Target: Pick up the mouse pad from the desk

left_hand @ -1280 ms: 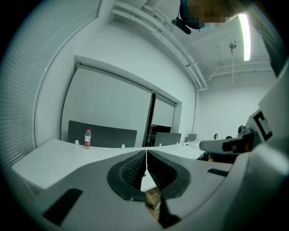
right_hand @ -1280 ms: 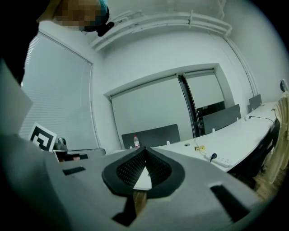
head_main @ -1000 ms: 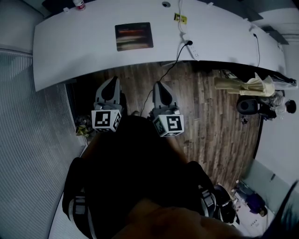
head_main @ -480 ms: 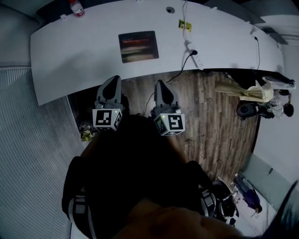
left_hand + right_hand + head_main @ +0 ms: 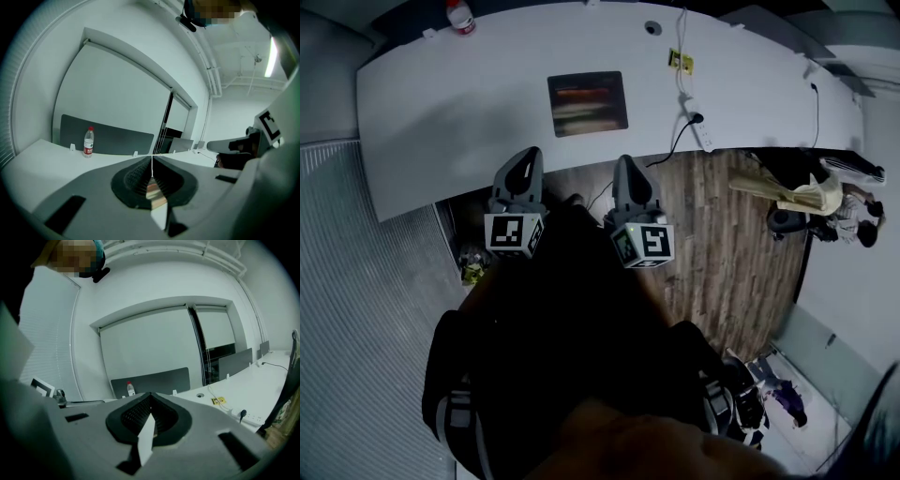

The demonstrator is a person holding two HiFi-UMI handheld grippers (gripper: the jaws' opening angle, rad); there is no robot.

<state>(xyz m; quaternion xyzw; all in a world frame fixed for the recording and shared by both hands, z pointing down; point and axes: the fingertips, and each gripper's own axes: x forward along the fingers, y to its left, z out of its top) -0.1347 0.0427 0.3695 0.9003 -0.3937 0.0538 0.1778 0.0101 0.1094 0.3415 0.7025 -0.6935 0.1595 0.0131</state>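
Observation:
The mouse pad (image 5: 587,104), a dark rectangle with blurred orange and pale streaks, lies flat on the white desk (image 5: 441,112). My left gripper (image 5: 526,161) hovers at the desk's near edge, below and left of the pad. My right gripper (image 5: 628,167) hangs just below the pad's right part. Both are apart from the pad. In the left gripper view the jaws (image 5: 152,157) meet in a thin line, and a sliver of the streaked pad (image 5: 153,191) shows through the gap beneath them. The right gripper's jaws (image 5: 150,394) are likewise shut and empty.
A red-capped water bottle (image 5: 459,16) (image 5: 88,142) (image 5: 130,389) stands at the desk's far left. A power strip (image 5: 701,131) with a cable, a yellow tag (image 5: 680,60) and a cable grommet (image 5: 652,28) lie right of the pad. Wooden floor (image 5: 722,244) shows right of my body.
Both grippers have moved forward to the desk's near edge. The desk and mouse pad sit lower and nearer in the head view. Jaws stay shut.

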